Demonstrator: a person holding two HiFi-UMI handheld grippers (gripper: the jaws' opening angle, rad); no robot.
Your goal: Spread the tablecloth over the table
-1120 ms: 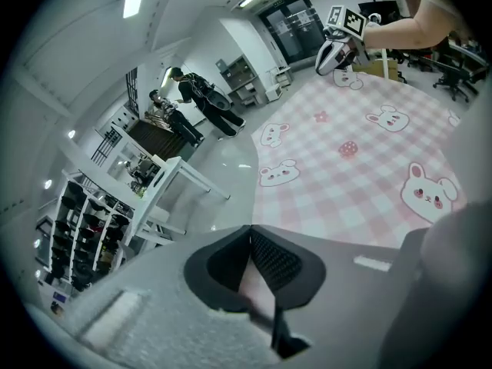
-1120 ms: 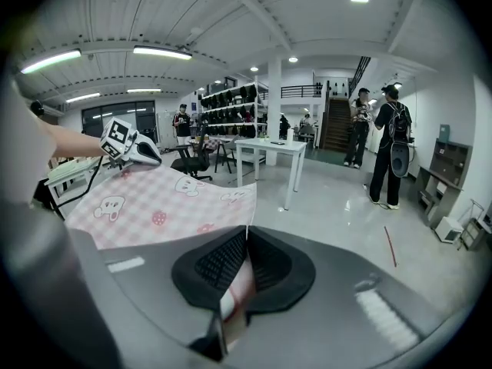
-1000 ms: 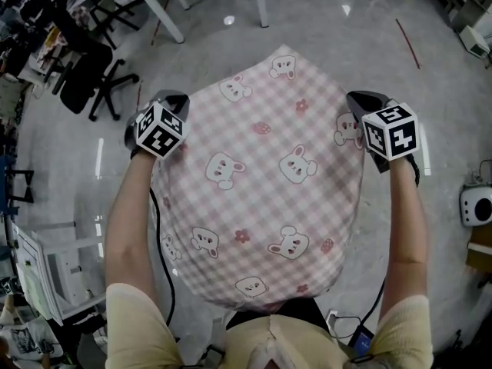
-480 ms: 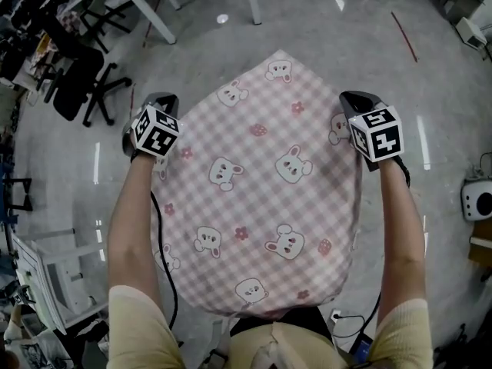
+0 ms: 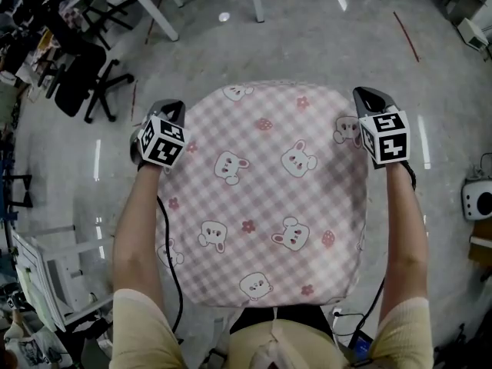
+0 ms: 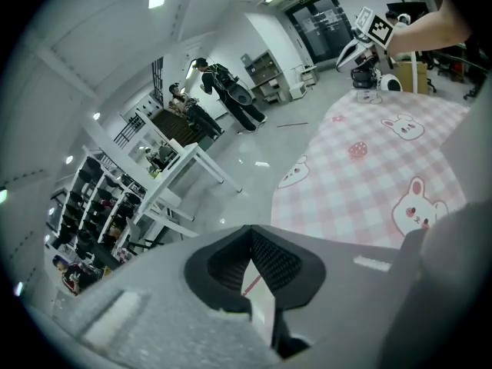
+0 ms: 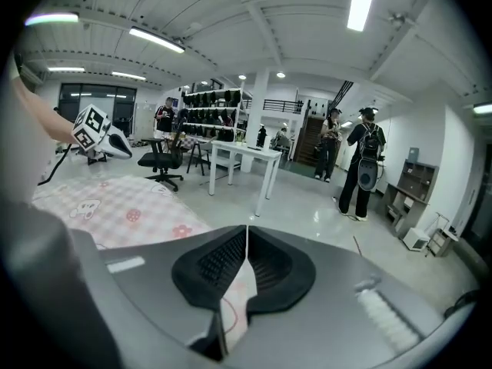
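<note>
Pink checked tablecloth (image 5: 265, 206), frame centre, held stretched above the floor (image 5: 323, 37); fingers of left gripper (image 5: 171, 108) and right gripper (image 5: 367, 97) each clamp a cloth edge.

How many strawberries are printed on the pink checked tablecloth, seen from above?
2: one red strawberry near the far edge, another toward the near right corner; drooping edges may hide more.

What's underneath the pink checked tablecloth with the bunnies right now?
Only shiny grey floor shows around the pink checked tablecloth, held stretched between the left gripper and right gripper. Whatever lies directly beneath is covered; no table edge shows.
</note>
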